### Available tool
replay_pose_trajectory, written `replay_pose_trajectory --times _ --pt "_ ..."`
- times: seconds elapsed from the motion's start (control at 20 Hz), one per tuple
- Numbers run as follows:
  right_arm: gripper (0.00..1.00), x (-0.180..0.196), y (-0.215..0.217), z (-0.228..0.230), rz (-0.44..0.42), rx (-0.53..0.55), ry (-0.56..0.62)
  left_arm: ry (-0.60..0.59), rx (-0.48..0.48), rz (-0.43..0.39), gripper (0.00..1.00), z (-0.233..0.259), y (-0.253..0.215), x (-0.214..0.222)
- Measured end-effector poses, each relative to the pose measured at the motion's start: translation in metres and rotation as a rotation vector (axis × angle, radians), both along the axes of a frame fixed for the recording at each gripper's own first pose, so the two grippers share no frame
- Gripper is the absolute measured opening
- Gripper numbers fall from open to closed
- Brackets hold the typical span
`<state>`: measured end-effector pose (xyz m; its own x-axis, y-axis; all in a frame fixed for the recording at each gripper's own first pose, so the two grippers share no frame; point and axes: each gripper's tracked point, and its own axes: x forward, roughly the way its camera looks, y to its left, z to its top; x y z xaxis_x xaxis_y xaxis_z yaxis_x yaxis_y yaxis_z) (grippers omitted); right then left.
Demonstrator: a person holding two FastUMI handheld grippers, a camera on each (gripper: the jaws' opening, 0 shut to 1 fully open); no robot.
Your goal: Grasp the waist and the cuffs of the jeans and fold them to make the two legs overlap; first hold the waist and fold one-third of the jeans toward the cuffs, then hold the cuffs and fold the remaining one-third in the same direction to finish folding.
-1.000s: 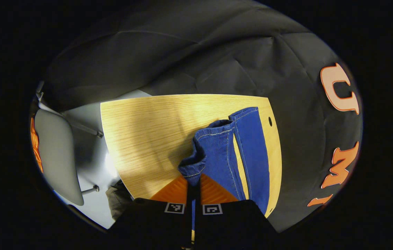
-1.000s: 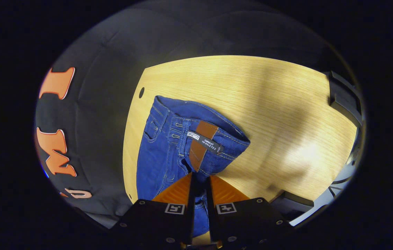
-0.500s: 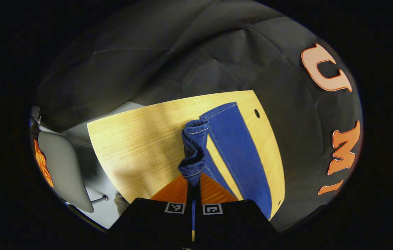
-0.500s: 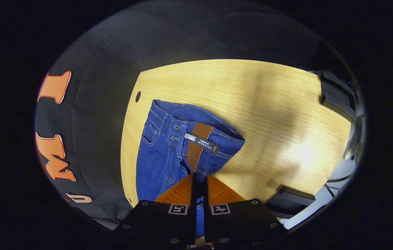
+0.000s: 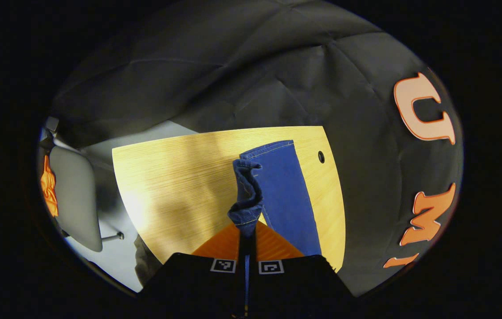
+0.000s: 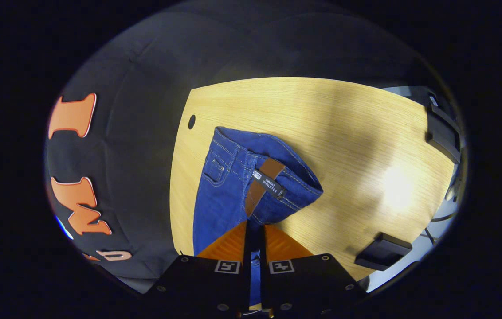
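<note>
Folding one leg over the other is the step in hand, judging by how the jeans point(image 5: 284, 190) lie. The left claw point(image 5: 247, 230) is clenched on a bunched cuff point(image 5: 246, 195), which rises just ahead of its tips, while the other leg lies flat on the table point(image 5: 175, 177), ahead and to the right of that claw. The right claw point(image 6: 255, 230) is clenched on the waist point(image 6: 277, 186), which lifts straight ahead of its tips; the rest of the denim runs flat ahead and to its left.

Several things could spoil this from here. The cuff is gathered into a narrow wad, so only a small bite of cloth seems to be held; a sharp pull could drag it out from between the fingers. If the two claws travel at uneven pace or height, the carried leg would likely land skewed, with seams crossing instead of matching. The flat leg lies close to the table edge nearest the booth wall, so a sideways tug might slide it over that edge. Letting go while the cuff is still twisted would probably leave a crumpled end that makes the later thirds uneven. How much of the waist is pinched under the right claw's fingers cannot be told.
</note>
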<state>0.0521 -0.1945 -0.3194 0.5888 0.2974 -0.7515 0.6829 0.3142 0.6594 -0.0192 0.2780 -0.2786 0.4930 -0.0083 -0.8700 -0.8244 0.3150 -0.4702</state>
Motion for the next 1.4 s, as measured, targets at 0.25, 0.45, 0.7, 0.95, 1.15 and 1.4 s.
replay_pose_trajectory --times 0.25,0.45,0.7,0.95,1.15,1.4 --pt "0.07 0.045 0.009 0.026 -0.037 0.022 -0.001 0.106 -0.052 -0.058 0.04 -0.002 0.011 0.051" --pt "0.07 0.093 0.004 0.039 -0.092 0.025 0.043 0.129 -0.085 -0.077 0.04 -0.009 0.024 0.116" --pt "0.06 0.158 0.013 0.027 -0.099 0.021 0.151 0.220 -0.124 -0.078 0.05 -0.045 0.038 0.170" --pt "0.07 0.209 0.027 0.004 -0.079 0.000 0.233 0.296 -0.114 -0.224 0.05 -0.067 0.032 0.194" --pt "0.06 0.236 0.039 0.006 -0.037 0.011 0.188 0.254 0.085 -0.516 0.04 -0.064 0.033 0.226" --pt "0.51 0.233 0.040 0.033 0.094 -0.084 0.054 0.209 0.533 -0.794 0.77 -0.032 0.051 0.271"
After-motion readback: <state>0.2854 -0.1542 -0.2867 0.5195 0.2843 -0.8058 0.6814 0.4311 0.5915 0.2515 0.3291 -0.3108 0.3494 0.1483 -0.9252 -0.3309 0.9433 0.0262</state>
